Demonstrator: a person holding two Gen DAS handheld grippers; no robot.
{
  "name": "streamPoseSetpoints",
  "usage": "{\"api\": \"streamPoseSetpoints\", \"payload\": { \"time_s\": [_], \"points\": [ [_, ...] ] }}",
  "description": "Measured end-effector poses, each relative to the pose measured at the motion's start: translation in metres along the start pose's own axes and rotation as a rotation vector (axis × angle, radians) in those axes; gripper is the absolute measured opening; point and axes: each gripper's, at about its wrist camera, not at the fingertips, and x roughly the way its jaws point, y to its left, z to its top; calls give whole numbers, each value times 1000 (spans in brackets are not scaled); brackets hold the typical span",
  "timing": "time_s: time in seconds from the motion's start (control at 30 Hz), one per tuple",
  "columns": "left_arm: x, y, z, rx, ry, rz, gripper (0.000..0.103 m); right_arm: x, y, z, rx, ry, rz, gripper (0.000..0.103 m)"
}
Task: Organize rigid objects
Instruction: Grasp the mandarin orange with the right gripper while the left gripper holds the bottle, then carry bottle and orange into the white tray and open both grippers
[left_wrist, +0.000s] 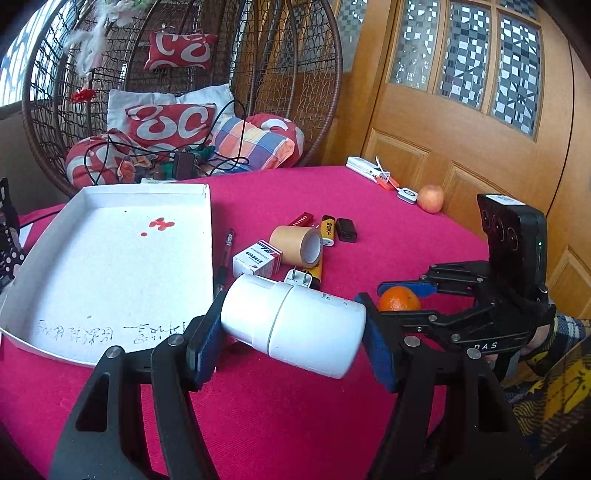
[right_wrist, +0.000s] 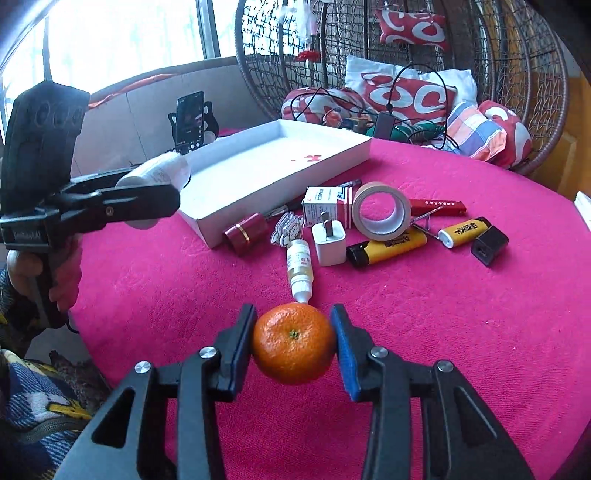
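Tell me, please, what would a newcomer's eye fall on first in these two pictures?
First the bright pink tablecloth, then the tangerine squeezed between the blue pads of the right gripper near the table's front edge. Next comes the white bottle, held sideways in the left gripper above the cloth beside the empty white tray. Behind lies a cluster of small items around a tape roll.
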Motion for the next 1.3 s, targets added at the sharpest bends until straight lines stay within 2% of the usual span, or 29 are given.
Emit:
{"api": "streamPoseSetpoints", "payload": {
  "time_s": [0.13,0.23,0.37,0.5,0.7,0.93,1.3],
  "points": [
    [-2,3,0,-8,-8,36,67,-13,-9,12,50,-62,-9,41],
    [-6,9,1,-32,-24,109,67,-18,-17,21,84,-98,-34,41],
    [-16,30,6,-140,-53,231,67,-27,-28,35,139,-163,-97,41],
    [-28,48,7,-208,-72,304,67,-39,-33,52,150,-223,-128,41],
    [-35,50,4,-217,-84,321,67,-50,-24,75,106,-285,-137,41],
    [-39,49,4,-208,-90,323,67,-50,-13,91,84,-308,-110,41],
    [-45,60,2,-236,-91,367,67,-47,-5,111,65,-327,-80,41]
  ]
}}
